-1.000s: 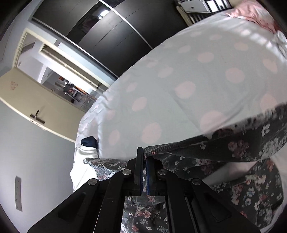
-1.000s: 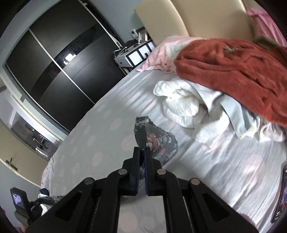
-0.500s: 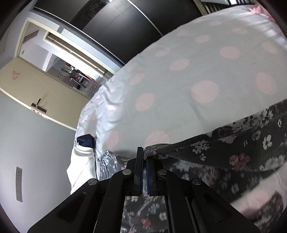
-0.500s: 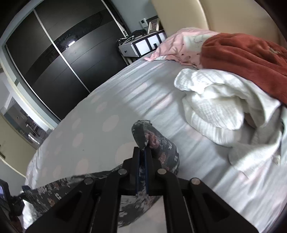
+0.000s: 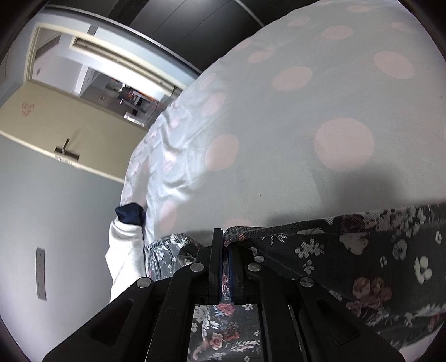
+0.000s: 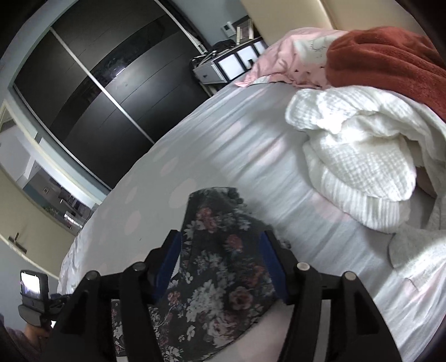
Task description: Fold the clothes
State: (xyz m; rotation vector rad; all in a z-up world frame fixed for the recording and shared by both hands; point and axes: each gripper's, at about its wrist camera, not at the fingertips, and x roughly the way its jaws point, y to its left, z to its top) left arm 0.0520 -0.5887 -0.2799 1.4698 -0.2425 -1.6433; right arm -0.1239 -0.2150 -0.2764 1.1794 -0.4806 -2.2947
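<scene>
The left claw (image 5: 225, 245) is clamped on the hem of the dark floral-print fabric garment (image 5: 362, 259); the right claw (image 6: 220, 250) gapes wide over that garment's folded end, spread on the grey pink-dotted bed sheet (image 6: 251, 144) beneath it.

You're in a bedroom w/ pale blue-grey walls (image 5: 55, 211). Bed sheet (image 5: 292, 133) is light grey w/ pink dots, striped by daylight on the far side. Black glossy sliding wardrobe (image 6: 106, 92) runs along the far wall, ceiling light reflected in it. Beige door (image 5: 69, 125) stands open to a lit room beyond. White nightstand (image 6: 228, 66) sits by the cream headboard (image 6: 306, 14). Floor not visible.
</scene>
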